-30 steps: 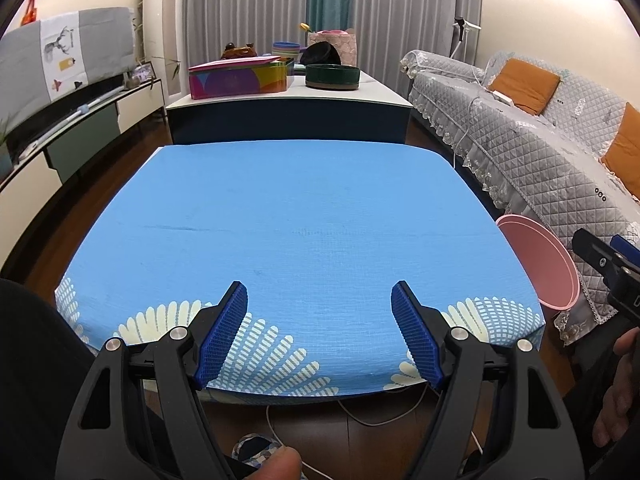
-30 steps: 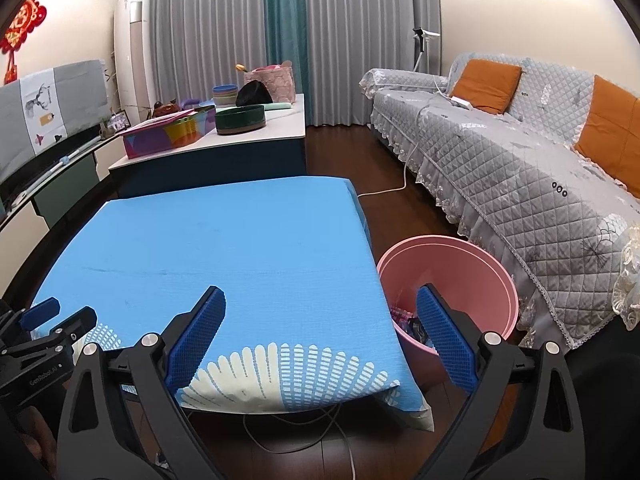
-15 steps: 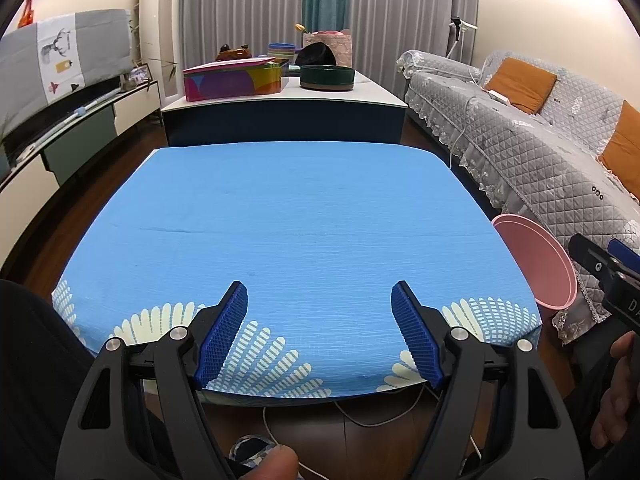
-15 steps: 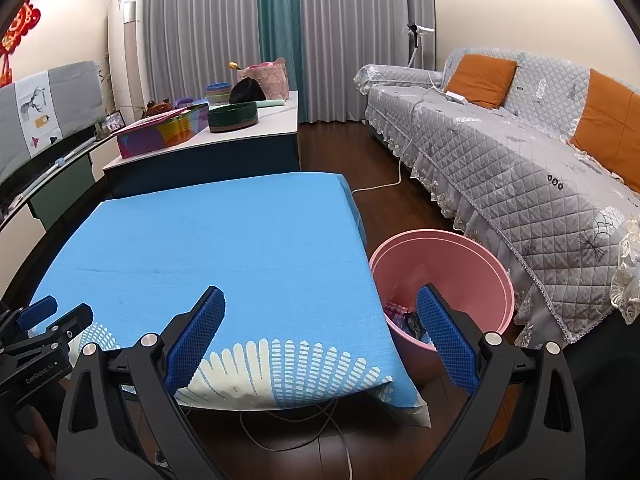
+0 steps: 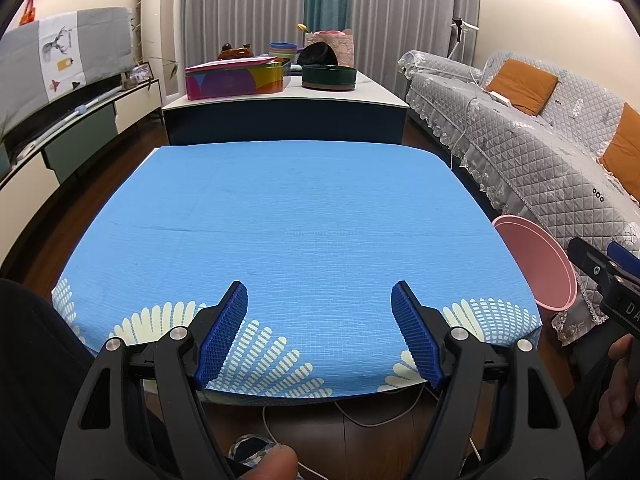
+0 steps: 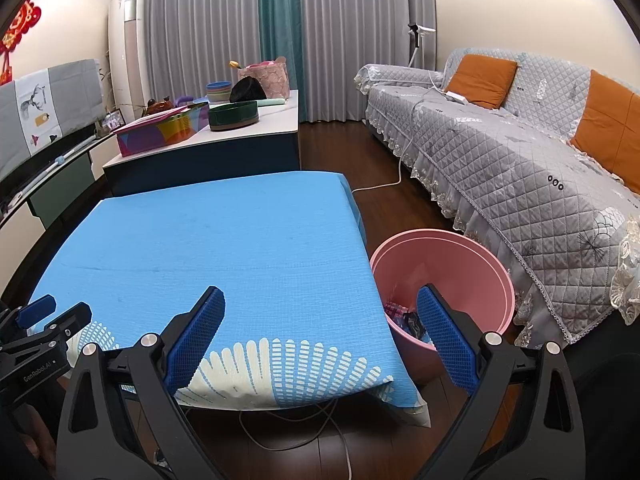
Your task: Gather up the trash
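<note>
We hold the left claw (image 5: 319, 336) and right claw (image 6: 320, 338) spread apart, gripping nothing, at the near edge of the worktop (image 5: 304, 216), likely because pickup looks done; trash (image 6: 402, 316) sits in the pink bin (image 6: 472, 256) just right of it; tins crowd a far counter (image 5: 376, 94).

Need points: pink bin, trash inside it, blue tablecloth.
pink bin (image 6: 480, 264), right wrist view, inner back wall.
trash (image 6: 402, 316), right wrist view, wrappers at the bin's bottom.
blue tablecloth (image 5: 304, 216), left wrist view, bare middle of the cloth.
</note>
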